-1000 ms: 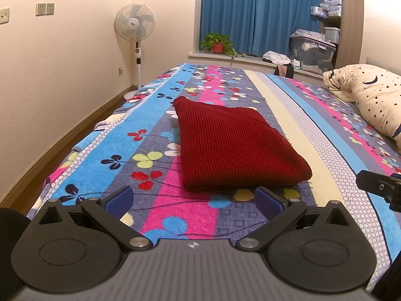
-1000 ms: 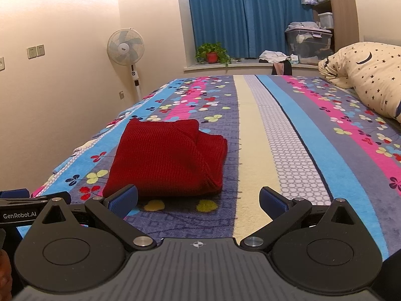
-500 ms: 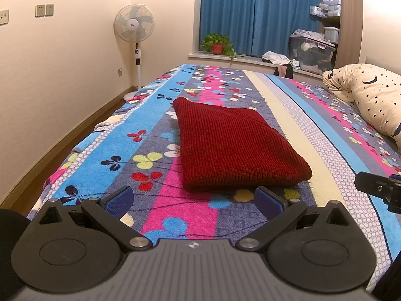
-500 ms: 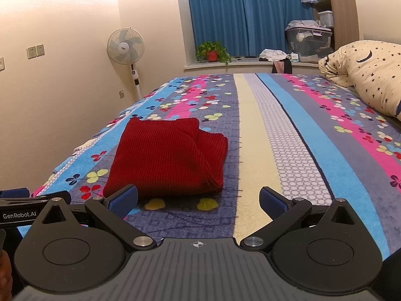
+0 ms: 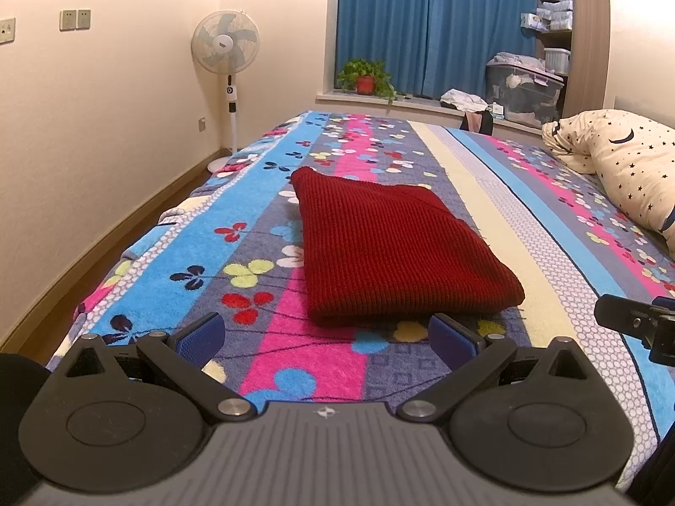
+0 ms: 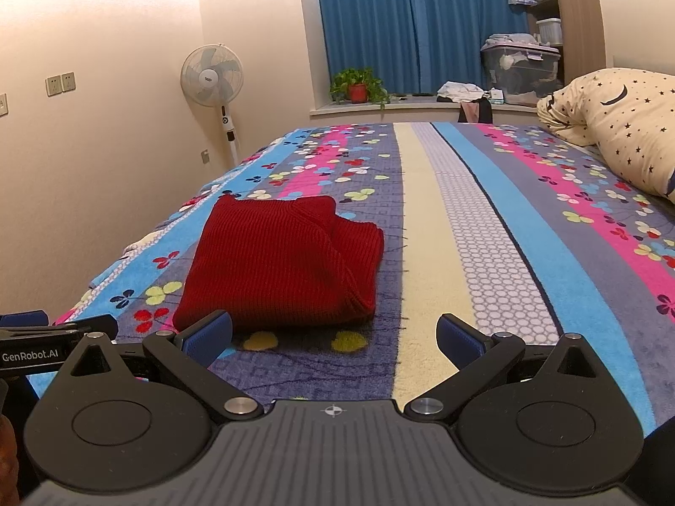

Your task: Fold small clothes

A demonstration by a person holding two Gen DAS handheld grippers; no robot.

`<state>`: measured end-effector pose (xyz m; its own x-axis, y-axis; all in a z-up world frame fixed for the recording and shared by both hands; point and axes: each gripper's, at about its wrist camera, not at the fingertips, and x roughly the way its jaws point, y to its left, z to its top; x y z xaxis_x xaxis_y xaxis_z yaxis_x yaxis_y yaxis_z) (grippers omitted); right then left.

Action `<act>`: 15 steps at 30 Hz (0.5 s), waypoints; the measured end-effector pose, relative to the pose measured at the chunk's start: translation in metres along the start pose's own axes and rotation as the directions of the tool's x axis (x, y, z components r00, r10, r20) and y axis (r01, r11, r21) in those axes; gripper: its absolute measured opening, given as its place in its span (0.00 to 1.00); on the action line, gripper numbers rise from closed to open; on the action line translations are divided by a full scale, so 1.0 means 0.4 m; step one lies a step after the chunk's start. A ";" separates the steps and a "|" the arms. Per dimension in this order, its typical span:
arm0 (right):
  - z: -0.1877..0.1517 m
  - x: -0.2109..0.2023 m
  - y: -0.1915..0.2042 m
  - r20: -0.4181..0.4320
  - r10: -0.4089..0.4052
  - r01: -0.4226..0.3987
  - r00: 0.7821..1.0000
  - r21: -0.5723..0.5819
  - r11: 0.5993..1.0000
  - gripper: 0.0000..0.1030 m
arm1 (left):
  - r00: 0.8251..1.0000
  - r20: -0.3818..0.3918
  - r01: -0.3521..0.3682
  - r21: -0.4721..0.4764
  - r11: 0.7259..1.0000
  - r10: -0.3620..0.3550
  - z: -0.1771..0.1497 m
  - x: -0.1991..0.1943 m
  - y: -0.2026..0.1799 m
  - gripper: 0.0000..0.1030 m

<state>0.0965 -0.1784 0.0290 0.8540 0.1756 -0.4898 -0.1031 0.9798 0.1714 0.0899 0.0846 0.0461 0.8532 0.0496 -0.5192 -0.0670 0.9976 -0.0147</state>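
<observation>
A dark red knitted garment [image 5: 392, 248] lies folded into a thick rectangle on the striped floral bedspread [image 5: 253, 227]. In the right wrist view the red garment [image 6: 278, 265] sits ahead and to the left. My left gripper [image 5: 327, 337] hovers just short of its near edge, open, nothing between the blue pads. My right gripper [image 6: 333, 337] is also open and empty, to the right of the garment's near corner. Part of the right gripper [image 5: 637, 324] shows at the right edge of the left wrist view, and part of the left gripper [image 6: 55, 337] at the left edge of the right wrist view.
A star-patterned pillow [image 5: 624, 168] lies at the right of the bed. A standing fan [image 5: 225, 48] is by the left wall. A potted plant [image 5: 365, 78], clothes and a storage box [image 5: 523, 90] sit on the window ledge before blue curtains.
Both views have shifted only slightly; the garment stays folded in place and both grippers stay open.
</observation>
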 end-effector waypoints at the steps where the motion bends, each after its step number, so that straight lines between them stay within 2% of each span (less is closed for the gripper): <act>1: 0.000 0.000 0.001 0.001 0.003 -0.003 1.000 0.000 1.000 0.99 | 1.000 0.000 0.002 0.001 1.000 -0.002 0.000 -0.001 0.001 1.00; 8: 0.001 0.004 0.016 0.010 0.045 -0.045 0.999 -0.021 0.999 0.99 | 1.000 -0.007 0.000 0.025 1.000 0.000 -0.004 0.006 -0.001 1.00; 15: -0.008 -0.008 0.029 0.009 0.054 -0.053 0.999 -0.053 0.997 0.99 | 0.998 0.055 0.013 0.096 0.995 -0.018 -0.027 -0.030 -0.012 1.00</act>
<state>0.0907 -0.1674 0.0298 0.8516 0.2271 -0.4725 -0.1752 0.9727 0.1519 0.0745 0.0786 0.0432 0.8814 0.0343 -0.4711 -0.0065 0.9981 0.0606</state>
